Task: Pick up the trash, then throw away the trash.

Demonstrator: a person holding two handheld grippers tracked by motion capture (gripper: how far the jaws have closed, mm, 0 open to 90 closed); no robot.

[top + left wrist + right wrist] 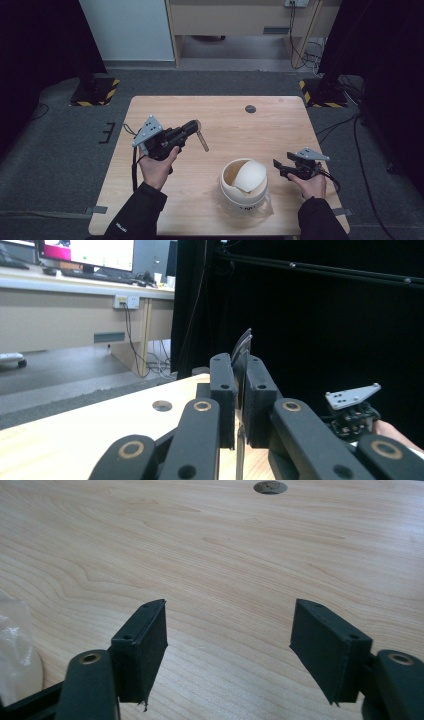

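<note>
My left gripper (192, 127) is raised over the left half of the wooden table (165, 205), shut on a thin tan stick-like utensil (202, 139) that slants down toward the table. In the left gripper view its jaws (240, 385) are closed on the utensil's thin edge (243, 346), which pokes up between them. Near the front of the table a white round tub (244, 187) stands with a curved white piece tilted in its mouth. Just right of the tub my right gripper (281, 161) is low and open, nothing between its jaws (230, 625).
A dark round grommet (250, 108) sits in the table near its far edge. Clear plastic (15, 645) lies by the tub's base. Beyond the table are grey carpet, a desk with cables (300, 45) and black curtains on both sides.
</note>
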